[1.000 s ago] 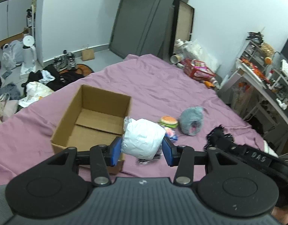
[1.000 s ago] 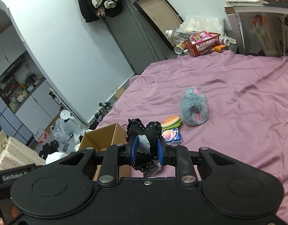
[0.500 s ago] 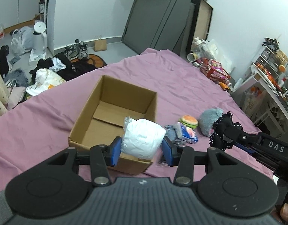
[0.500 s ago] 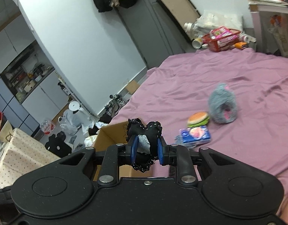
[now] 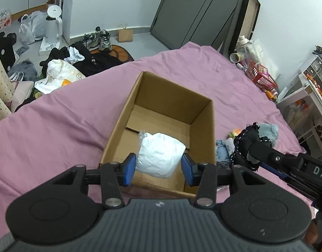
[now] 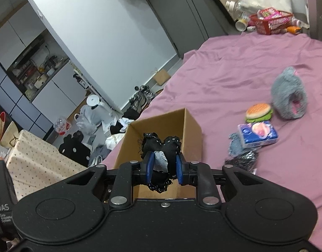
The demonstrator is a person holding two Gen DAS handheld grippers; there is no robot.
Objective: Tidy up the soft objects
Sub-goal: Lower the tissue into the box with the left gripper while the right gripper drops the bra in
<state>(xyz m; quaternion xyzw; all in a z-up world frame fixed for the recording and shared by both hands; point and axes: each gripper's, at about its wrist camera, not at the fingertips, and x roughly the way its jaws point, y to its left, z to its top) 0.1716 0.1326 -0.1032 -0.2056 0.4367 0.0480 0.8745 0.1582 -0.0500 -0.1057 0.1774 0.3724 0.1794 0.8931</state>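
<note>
My left gripper [image 5: 158, 169] squeezes a white bundle [image 5: 161, 155] between its blue pads, right above the open box [image 5: 202, 107]. My right gripper [image 6: 163, 167] pinches a black cloth [image 6: 161, 146], with the box just ahead of it

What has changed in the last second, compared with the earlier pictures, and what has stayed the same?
Both grippers moved toward the cardboard box. The left gripper carried the white bundle from beside the box to above its opening. The right gripper brought the black fabric piece closer to the box. Nothing was released. The grey plush, burger toy and blue packet stayed on the purple sheet.
</note>
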